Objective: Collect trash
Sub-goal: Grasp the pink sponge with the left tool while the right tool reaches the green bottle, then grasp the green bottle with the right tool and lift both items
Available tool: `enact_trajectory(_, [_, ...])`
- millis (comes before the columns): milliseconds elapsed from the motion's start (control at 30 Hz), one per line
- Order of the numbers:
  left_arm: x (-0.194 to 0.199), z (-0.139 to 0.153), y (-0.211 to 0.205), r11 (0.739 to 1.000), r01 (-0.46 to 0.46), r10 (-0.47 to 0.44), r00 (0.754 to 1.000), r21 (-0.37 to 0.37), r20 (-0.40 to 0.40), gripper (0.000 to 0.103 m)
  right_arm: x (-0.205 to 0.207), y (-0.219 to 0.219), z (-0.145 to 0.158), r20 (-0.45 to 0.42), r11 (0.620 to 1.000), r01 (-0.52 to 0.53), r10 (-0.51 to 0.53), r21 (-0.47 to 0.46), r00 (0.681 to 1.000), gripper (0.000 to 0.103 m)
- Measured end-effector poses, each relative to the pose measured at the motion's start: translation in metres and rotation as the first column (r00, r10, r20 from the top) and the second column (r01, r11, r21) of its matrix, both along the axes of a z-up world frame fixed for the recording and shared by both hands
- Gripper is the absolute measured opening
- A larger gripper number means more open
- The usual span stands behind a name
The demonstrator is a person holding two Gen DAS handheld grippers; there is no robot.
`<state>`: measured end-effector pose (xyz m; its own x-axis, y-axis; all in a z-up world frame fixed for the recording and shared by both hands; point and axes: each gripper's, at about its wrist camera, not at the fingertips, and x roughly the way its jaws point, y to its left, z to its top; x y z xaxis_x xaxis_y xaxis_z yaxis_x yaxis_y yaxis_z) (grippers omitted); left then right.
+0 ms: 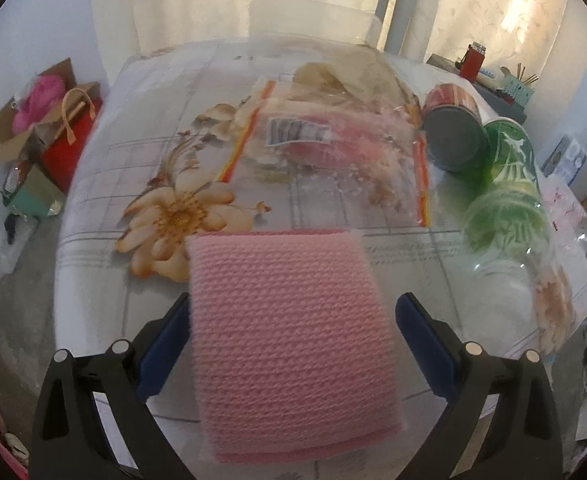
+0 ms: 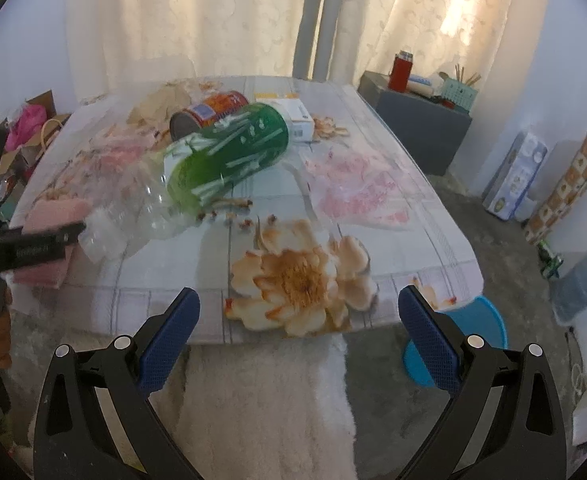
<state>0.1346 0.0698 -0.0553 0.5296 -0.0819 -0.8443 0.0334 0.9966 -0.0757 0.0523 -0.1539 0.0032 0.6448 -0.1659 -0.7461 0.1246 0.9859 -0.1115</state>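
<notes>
A pink sponge [image 1: 289,336] lies on the flowered table between the open fingers of my left gripper [image 1: 293,340]; I cannot tell if the pads touch it. It also shows in the right wrist view [image 2: 53,216] under the left gripper. A green-labelled plastic bottle [image 1: 505,184] lies on its side at the right, also in the right wrist view [image 2: 217,164]. A red tin can [image 1: 453,128] lies beside it. A clear zip bag [image 1: 325,140] lies behind the sponge. My right gripper [image 2: 299,328] is open and empty above the table's near edge.
A second clear bag with pink print [image 2: 357,188] and a white box [image 2: 293,116] lie on the table. A blue stool [image 2: 481,320] stands below the table's right corner. A cardboard box and red bag [image 1: 53,128] sit on the floor left. A grey cabinet [image 2: 417,120] stands far right.
</notes>
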Motion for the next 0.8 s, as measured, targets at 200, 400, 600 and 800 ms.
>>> enact_trajectory(200, [-0.006,0.001,0.015,1.000,-0.005,0.005,1.000,0.004,0.009,0.083,0.036,-0.003,0.018,0.025,0.968,-0.093,0.090,0.234,0.996,0.095])
enact_trajectory(400, [-0.011,0.000,0.023,1.000,-0.006,0.006,1.000,-0.017,0.019,0.081,0.086,-0.004,0.018,-0.013,0.880,-0.107,0.128,0.463,0.992,0.095])
enact_trajectory(600, [-0.014,0.002,0.030,0.997,-0.011,0.014,0.999,-0.076,0.041,0.081,0.123,-0.007,0.002,-0.088,0.840,-0.010,0.069,0.542,0.994,0.095])
enact_trajectory(800, [-0.018,0.002,0.036,0.993,0.006,0.001,0.998,-0.117,0.057,0.081,0.143,-0.017,-0.019,-0.181,0.782,0.106,0.010,0.615,0.983,0.094])
